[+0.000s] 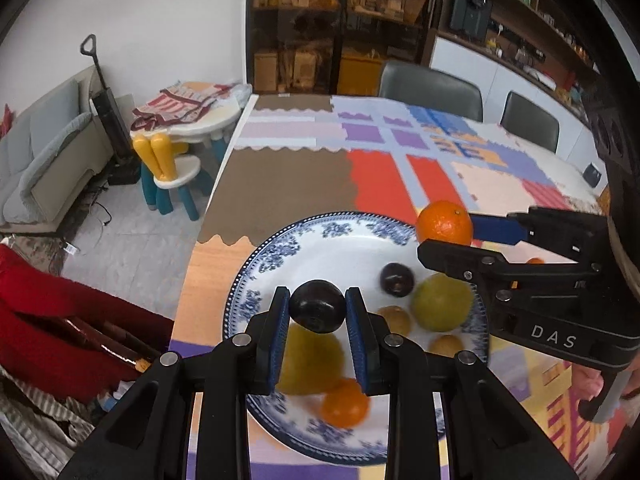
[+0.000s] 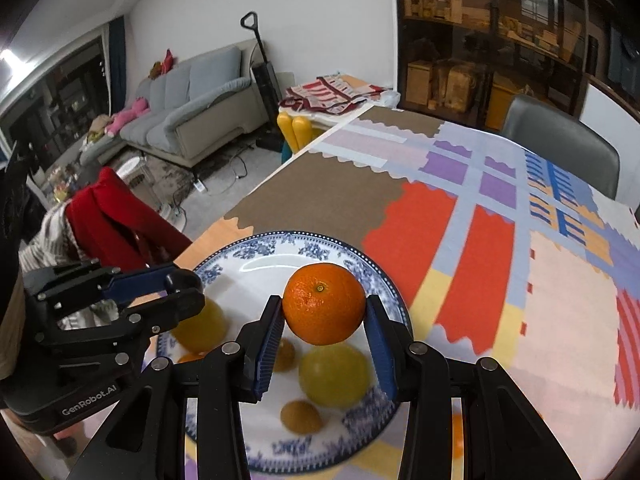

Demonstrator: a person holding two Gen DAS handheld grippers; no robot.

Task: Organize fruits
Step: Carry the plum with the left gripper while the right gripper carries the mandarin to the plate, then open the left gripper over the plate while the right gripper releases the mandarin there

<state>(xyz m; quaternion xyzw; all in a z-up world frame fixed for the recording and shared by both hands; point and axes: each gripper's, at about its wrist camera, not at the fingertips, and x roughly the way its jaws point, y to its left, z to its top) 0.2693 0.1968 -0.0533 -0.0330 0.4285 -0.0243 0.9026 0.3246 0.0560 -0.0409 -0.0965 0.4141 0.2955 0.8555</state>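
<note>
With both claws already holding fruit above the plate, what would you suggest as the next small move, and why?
Probably lower the left claw a little and set its dark plum on bare white plate near the other plum. The plum hangs pinched above the plate, and open space lies just ahead of it. The right claw grips an orange nearby, so moving one claw at a time seems safer.

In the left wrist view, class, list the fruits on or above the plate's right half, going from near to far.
Small orange → brown fruit → yellow-green fruit → dark plum → held orange.
</note>
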